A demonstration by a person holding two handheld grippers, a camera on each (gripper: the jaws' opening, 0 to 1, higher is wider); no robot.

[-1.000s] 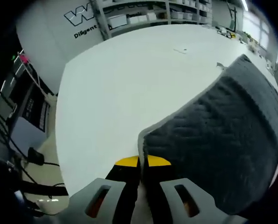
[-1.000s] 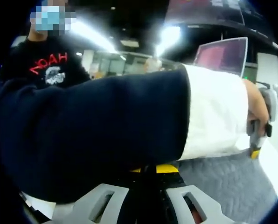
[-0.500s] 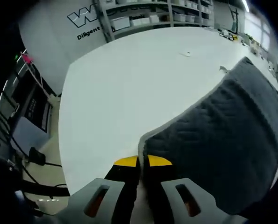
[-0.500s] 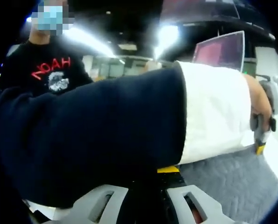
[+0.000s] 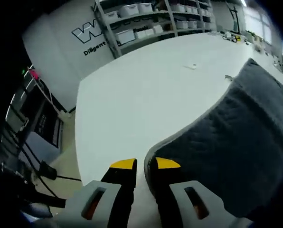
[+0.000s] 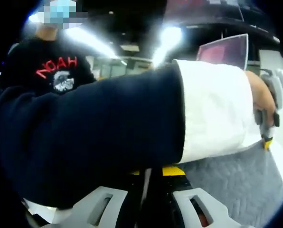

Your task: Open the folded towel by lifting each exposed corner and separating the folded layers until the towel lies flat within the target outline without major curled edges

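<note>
The dark grey quilted towel (image 5: 236,133) with a pale border lies spread on the white table (image 5: 146,90), reaching away to the right. Its near corner sits right at the yellow tips of my left gripper (image 5: 145,164), whose jaws stand slightly open with a white gap between them. In the right gripper view the towel (image 6: 231,175) lies under a person's dark sleeve (image 6: 99,133), which covers part of my right gripper (image 6: 153,172). A thin light slit shows between its jaws. A hand holds the left gripper (image 6: 266,135) at the towel's far edge.
Shelves with bins (image 5: 141,19) stand behind the table. Two small items (image 5: 193,66) lie on its far part. The table's left edge drops to a floor with cables (image 5: 42,166). A screen (image 6: 227,50) stands behind the white cuff (image 6: 212,109).
Both grippers' jaws have parted a little, and the gap between the left jaws now shows white. The left view has shifted slightly, and the towel lies as before.
</note>
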